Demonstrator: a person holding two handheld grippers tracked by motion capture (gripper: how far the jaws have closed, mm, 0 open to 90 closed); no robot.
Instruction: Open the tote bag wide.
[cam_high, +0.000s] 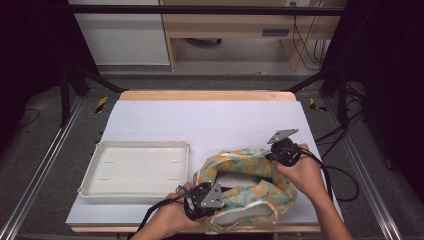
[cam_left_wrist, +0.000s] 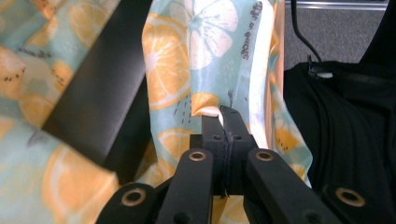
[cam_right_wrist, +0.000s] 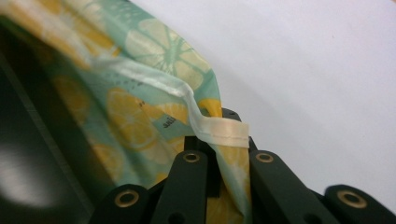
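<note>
— Both tongs are clamped on the same cloth. Left gripper (cam_high: 220, 192) pinches the fabric cover (cam_high: 250, 192) at the near edge of the table (cam_high: 200, 120); right gripper (cam_high: 275, 156) has its jaws closed on the cream hem at the cover's far right corner.

— What does the cover look like?

— Mint green with orange and white citrus slices, edged in a cream binding. It lies at the near right of the table, bunched in a ring around a dark flat object (cam_high: 250, 178).

— Anything else nearby?

— A white tray (cam_high: 135, 172) sits to the left of it, apart from the cloth.

— Do the close views add anything?

— The left gripper view shows the pads (cam_left_wrist: 233, 126) pressed together on a fold of hem, with the dark object's slab (cam_left_wrist: 100, 88) running diagonally behind. The right gripper view shows the binding (cam_right_wrist: 224, 133) looped over the jaws, white tabletop beyond.
</note>
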